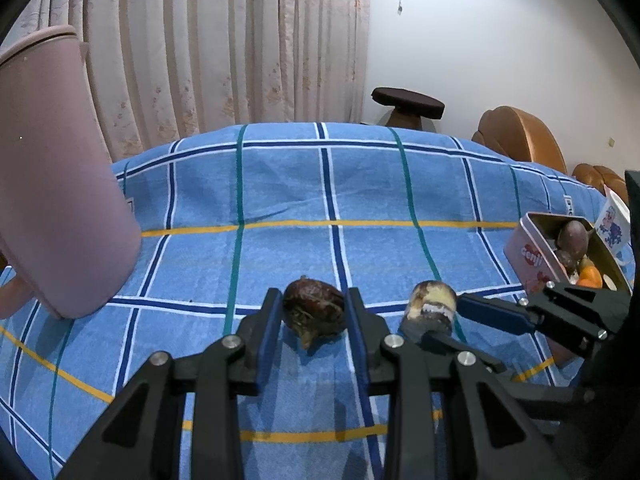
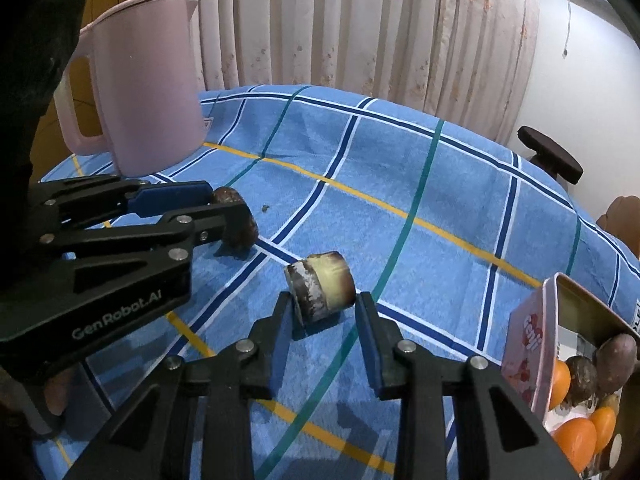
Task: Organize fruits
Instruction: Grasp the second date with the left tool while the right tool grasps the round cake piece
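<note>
- Fingers of my left gripper (image 1: 312, 316) stand on either side of the dark brown fruit (image 1: 315, 309), close against it but, as far as I can tell, not yet clamped; it rests on the blue checked cloth (image 1: 360, 184) near the front edge.
- My right gripper (image 2: 325, 312) is spread apart around the cut, pale-faced fruit piece (image 2: 320, 288), which lies on its side on the cloth, a clear gap showing at the right finger.
- Both tools come in low and nearly level with the cloth, side by side, the left one crossing the right wrist view from the left.
- I judge each fruit is straddled this way so a squeeze catches its widest part.
- The open tin (image 2: 532, 344) stands at the cloth's right edge, already holding orange and dark fruits (image 2: 576, 440), so it is likely where these two belong.
- A pink jug (image 2: 148, 80) stands at the far left corner, well apart.
</note>
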A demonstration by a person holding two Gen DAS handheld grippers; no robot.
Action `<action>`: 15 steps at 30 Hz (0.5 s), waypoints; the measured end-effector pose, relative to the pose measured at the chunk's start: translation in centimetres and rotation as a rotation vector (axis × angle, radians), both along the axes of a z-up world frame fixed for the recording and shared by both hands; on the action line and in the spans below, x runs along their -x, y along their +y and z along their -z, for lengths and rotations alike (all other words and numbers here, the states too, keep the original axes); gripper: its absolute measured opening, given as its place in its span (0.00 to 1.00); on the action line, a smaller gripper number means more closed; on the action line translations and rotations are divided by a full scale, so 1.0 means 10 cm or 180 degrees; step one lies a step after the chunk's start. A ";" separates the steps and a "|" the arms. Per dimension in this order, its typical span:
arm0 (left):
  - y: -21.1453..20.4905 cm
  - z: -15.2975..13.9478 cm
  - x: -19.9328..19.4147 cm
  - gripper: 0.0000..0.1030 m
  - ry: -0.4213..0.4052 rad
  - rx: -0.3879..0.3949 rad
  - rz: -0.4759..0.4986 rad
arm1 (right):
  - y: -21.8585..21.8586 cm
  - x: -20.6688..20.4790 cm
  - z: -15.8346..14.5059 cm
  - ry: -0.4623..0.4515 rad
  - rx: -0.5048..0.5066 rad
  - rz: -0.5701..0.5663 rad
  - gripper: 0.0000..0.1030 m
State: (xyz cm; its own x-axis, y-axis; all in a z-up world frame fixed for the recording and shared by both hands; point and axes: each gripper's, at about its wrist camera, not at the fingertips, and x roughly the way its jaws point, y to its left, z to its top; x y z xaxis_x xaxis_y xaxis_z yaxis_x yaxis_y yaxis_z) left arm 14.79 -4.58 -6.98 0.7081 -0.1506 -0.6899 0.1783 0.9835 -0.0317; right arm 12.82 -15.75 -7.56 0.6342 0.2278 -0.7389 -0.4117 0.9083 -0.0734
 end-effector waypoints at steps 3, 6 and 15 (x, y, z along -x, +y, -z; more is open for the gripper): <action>0.00 0.00 0.03 0.32 -0.0002 -0.0003 -0.0011 | -0.04 0.02 -0.01 0.0001 -0.0042 0.0009 0.32; 0.00 0.00 0.07 0.32 -0.0006 -0.0007 -0.0015 | -0.06 0.05 -0.01 -0.0004 -0.0065 0.0009 0.32; -0.04 -0.01 0.20 0.32 -0.0056 0.0009 0.0016 | -0.09 0.14 -0.03 -0.0046 -0.0099 0.0022 0.32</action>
State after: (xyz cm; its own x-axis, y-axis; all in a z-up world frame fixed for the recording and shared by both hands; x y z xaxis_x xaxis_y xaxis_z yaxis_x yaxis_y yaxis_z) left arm 12.82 -4.98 -6.92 0.7194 -0.1559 -0.6769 0.1837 0.9825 -0.0312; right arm 11.43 -16.65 -7.23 0.6464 0.2462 -0.7222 -0.4046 0.9131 -0.0508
